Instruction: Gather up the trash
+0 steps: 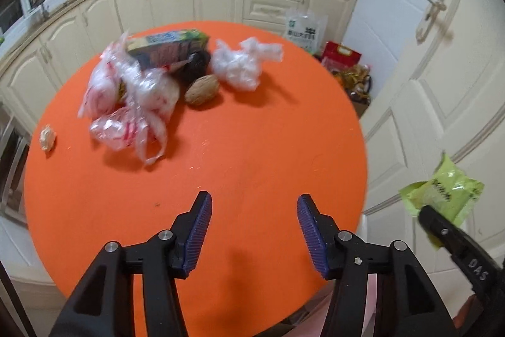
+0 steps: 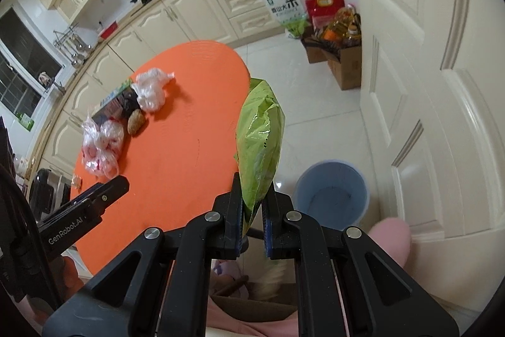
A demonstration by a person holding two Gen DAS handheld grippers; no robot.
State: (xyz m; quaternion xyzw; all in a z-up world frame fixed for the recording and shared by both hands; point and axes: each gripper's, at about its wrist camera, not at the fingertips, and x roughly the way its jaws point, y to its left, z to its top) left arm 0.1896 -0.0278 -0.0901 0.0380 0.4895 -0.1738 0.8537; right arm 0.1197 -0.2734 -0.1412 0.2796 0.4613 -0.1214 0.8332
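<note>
My left gripper (image 1: 254, 229) and right gripper (image 2: 254, 206) are matte black plastic frames with round silver rivets at the joints and ribbed dark-blue pads (image 1: 197, 237) on the fingers. White lettering marks their sides. I wear pink clothing (image 2: 391, 239).

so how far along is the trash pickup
Early. Nothing visibly done: what shows of the blue bin on the floor looks empty. In hand: the right claw is shut on a green wrapper, held off the table edge near the bin. The left claw is open and empty above the orange table. Left: plastic bags, white wad, box, brown lump.
</note>
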